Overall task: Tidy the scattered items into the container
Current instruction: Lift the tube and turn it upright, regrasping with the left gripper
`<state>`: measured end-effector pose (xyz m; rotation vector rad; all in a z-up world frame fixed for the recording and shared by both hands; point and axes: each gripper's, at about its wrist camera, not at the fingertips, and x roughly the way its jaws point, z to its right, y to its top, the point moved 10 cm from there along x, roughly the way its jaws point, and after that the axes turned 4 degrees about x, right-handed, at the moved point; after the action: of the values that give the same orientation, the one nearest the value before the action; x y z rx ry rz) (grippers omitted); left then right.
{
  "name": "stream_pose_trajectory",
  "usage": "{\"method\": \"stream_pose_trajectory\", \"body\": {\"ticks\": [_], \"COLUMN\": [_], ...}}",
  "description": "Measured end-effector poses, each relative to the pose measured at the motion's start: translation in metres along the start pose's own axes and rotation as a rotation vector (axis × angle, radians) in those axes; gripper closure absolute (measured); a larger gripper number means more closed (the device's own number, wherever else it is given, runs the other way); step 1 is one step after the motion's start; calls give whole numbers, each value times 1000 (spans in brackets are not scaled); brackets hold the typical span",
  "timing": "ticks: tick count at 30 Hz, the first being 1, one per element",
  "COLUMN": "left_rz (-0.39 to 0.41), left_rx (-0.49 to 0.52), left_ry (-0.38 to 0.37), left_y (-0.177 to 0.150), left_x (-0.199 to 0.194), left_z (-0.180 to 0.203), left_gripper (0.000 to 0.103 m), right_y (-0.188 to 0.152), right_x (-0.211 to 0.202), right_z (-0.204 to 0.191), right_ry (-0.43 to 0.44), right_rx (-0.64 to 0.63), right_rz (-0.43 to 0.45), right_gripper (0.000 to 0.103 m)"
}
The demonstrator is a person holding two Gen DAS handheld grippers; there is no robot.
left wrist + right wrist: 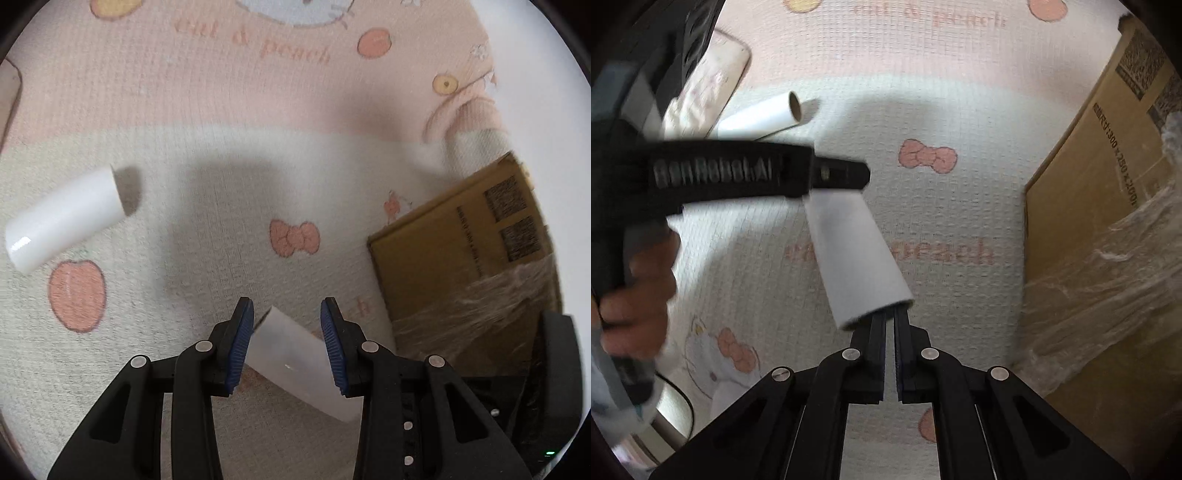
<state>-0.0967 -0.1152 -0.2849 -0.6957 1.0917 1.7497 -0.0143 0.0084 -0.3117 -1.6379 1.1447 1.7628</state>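
Left wrist view: left tongs (287, 341) clamped across a white tube (295, 360), blue pads (240, 350) pressing its sides, tube slanting toward 5 o'clock above the printed mat (221, 110). Second white tube (62, 219) lying on the mat at 9 o'clock, well apart. Cardboard box (443, 251) at 3 o'clock, crinkled clear plastic (491, 306) draped over its near part; contents not visible.

Right wrist view: right tongs (891, 314) pressed together, tips at the open end of the held tube (855, 254), gripping nothing visibly; whether inside the tube's mouth, cannot tell. Left tongs (846, 173) crossing from 9 o'clock, a hand (635, 295) on the grip. Other tube (764, 116) at 11 o'clock. Box (1082, 206) at 3 o'clock, plastic (1108, 295) over its near part.
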Motion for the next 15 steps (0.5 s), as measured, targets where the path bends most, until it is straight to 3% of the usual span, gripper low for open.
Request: {"method": "stream_pose_trajectory", "body": {"ticks": [6,15], "left_rz": [29,20], "left_rx": [-41,-245], "left_ry": [1,-110], "left_y": [-4,-44], "left_x": [-24,-16], "left_z": [-8,-12], "left_gripper": [59,52], "right_y": [-10,14], "right_x": [-14,-23], "right_z": [1,-3], "right_ry": [35,38], "right_rx": [6,-18], "right_rz": [-17,21], "right_gripper": [102,102]}}
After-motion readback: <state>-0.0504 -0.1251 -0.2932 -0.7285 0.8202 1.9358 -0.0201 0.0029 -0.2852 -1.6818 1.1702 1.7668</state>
